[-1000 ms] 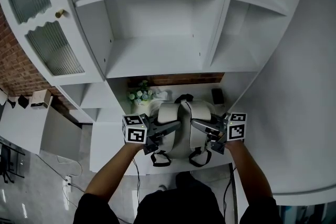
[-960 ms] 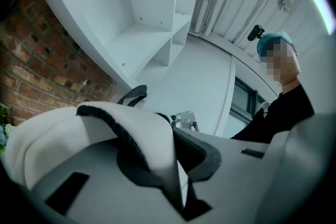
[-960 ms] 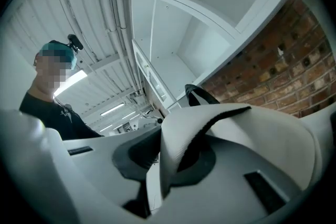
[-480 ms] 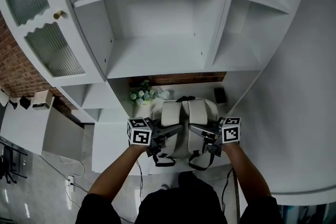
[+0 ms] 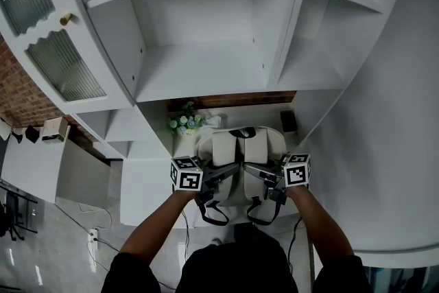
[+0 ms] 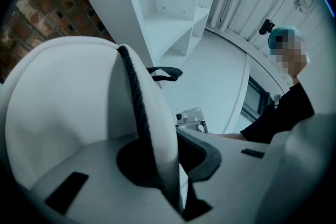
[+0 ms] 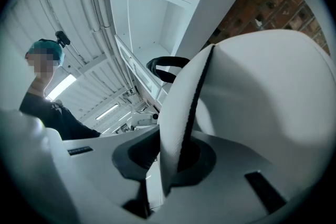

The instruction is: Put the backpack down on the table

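A white backpack (image 5: 240,151) with black trim stands upright between my two grippers, over the white table (image 5: 144,192) below the shelves. My left gripper (image 5: 232,169) is shut on the left shoulder strap (image 6: 152,123), which runs down between its jaws. My right gripper (image 5: 250,168) is shut on the right shoulder strap (image 7: 181,123) in the same way. The left gripper view (image 6: 176,165) and the right gripper view (image 7: 165,165) show the white pack body (image 6: 63,92) (image 7: 262,86) and its black top handle (image 6: 165,73) (image 7: 168,66). Black strap ends (image 5: 214,213) hang at the table's front edge. Whether the pack's base touches the table is hidden.
A small bunch of white flowers (image 5: 182,121) and a dark flat object (image 5: 287,121) sit at the back of the table against a brick wall. White open shelves (image 5: 206,65) rise above, with a glass-door cabinet (image 5: 41,31) at the left. A person (image 7: 44,86) shows behind the grippers.
Both grippers have come down together with the backpack, which now sits lower and closer to the table. The two marker cubes have drawn slightly nearer each other.
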`<state>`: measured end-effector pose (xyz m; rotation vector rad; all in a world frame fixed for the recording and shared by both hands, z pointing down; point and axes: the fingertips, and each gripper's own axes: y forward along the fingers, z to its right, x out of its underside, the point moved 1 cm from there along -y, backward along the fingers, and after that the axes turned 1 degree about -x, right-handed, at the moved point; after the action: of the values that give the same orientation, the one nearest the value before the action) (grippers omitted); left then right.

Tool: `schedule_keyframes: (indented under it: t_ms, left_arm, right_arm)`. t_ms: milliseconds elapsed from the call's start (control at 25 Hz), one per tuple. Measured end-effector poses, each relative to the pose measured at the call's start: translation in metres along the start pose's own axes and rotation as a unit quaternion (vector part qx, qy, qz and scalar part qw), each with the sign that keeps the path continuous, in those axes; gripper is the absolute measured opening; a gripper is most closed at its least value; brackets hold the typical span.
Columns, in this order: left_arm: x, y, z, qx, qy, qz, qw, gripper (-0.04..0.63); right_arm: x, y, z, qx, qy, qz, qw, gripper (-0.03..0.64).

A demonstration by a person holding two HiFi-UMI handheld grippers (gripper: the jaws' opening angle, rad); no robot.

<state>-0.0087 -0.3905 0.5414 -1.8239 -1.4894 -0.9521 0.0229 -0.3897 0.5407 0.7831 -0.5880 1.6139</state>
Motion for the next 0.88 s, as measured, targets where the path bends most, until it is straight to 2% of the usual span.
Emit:
schedule_keyframes:
  t_ms: [240, 400, 640, 880]
  left_arm:
    - [0.009, 0.004, -0.016, -0.017, 0.002, -0.011, 0.9998, 0.064]
    - [0.013, 0.005, -0.02, -0.009, 0.005, -0.014, 0.9998, 0.064]
    - [0.01, 0.005, -0.025, -0.021, 0.011, -0.01, 0.9997, 0.064]
    - [0.012, 0.001, -0.032, -0.016, -0.01, -0.005, 0.9998, 0.093]
  right_arm:
    - [0.011, 0.001, 0.019, 0.025, -0.011, -0.014, 1.0, 0.057]
    - [0.013, 0.0, 0.029, 0.029, -0.008, -0.014, 0.999, 0.057]
    - [0.012, 0.0, 0.037, 0.03, -0.002, -0.008, 1.0, 0.058]
    - [-0.003, -0.006, 0.044, 0.049, -0.002, 0.022, 0.999, 0.144]
